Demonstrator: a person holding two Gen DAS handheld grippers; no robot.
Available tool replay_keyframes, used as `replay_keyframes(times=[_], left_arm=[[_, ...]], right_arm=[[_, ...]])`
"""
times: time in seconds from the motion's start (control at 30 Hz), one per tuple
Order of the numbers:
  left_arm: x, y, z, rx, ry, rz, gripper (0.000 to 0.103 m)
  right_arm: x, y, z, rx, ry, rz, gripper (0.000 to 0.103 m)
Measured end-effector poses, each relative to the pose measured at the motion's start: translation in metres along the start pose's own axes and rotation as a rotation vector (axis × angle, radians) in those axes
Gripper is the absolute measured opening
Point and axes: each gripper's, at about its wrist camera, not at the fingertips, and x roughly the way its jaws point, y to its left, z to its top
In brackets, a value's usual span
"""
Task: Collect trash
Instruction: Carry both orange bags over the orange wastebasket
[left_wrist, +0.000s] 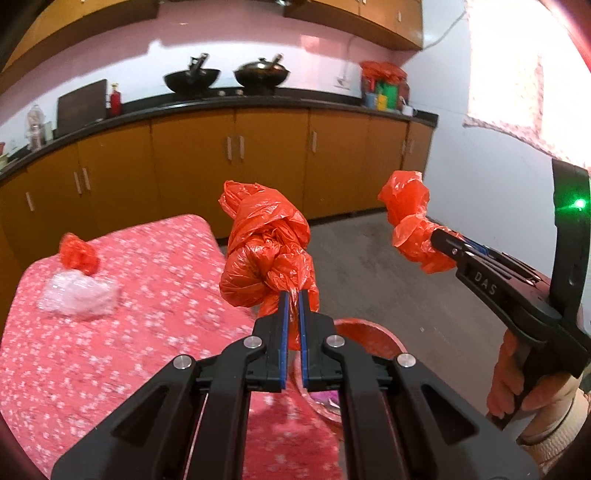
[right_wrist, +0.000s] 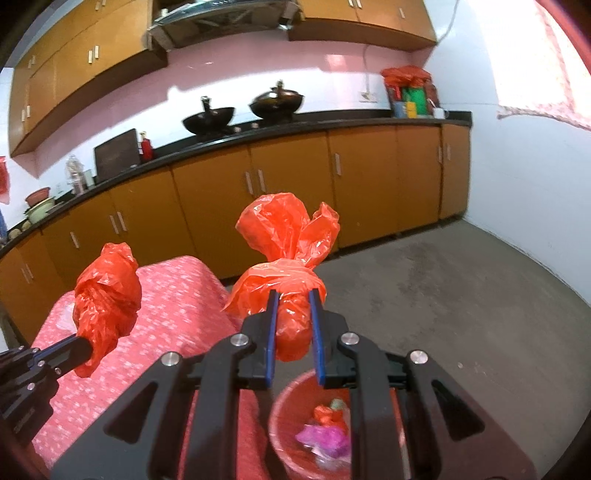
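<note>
Each gripper carries a wad of red plastic, and the coming move turns on where the red bin lies from each.

The right gripper (right_wrist: 292, 295) has its jaws partly closed on a knotted red bag (right_wrist: 286, 258). The bag's long axis runs along the fingers, its twisted top fanning out beyond the tips and its body hanging down between the pads. In the right wrist view the bin (right_wrist: 284, 413) sits directly below and just behind these jaws, on the floor against the edge of the surface (right_wrist: 166, 332), with pink and red scraps already inside. By that view the right gripper looks the nearer of the two and close to above the bin's mouth; a release would probably drop the bag in or near the rim.

The left gripper (left_wrist: 293, 295) has its jaws nearly shut, pinching a thin fold of a crumpled red bag (left_wrist: 267, 254), whose bulk stands above and ahead of the tips. The bin's rim (left_wrist: 369, 332) shows just right of and below these jaws, so the left load probably needs a short shift to the right before letting go.

On the surface, well to the left, lie a clear plastic wad (left_wrist: 79, 293) and a small red scrap (left_wrist: 77, 254), touching each other, not yet collected.
</note>
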Motion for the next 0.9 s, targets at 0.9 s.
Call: replay_keyframes(times=[0.9], left_arm=[[0.128, -0.101, -0.078, 0.102, 0.353, -0.086, 0.005]], right_arm=[[0.109, -0.090, -0.112, 0.102, 0.323, -0.077, 0.017]])
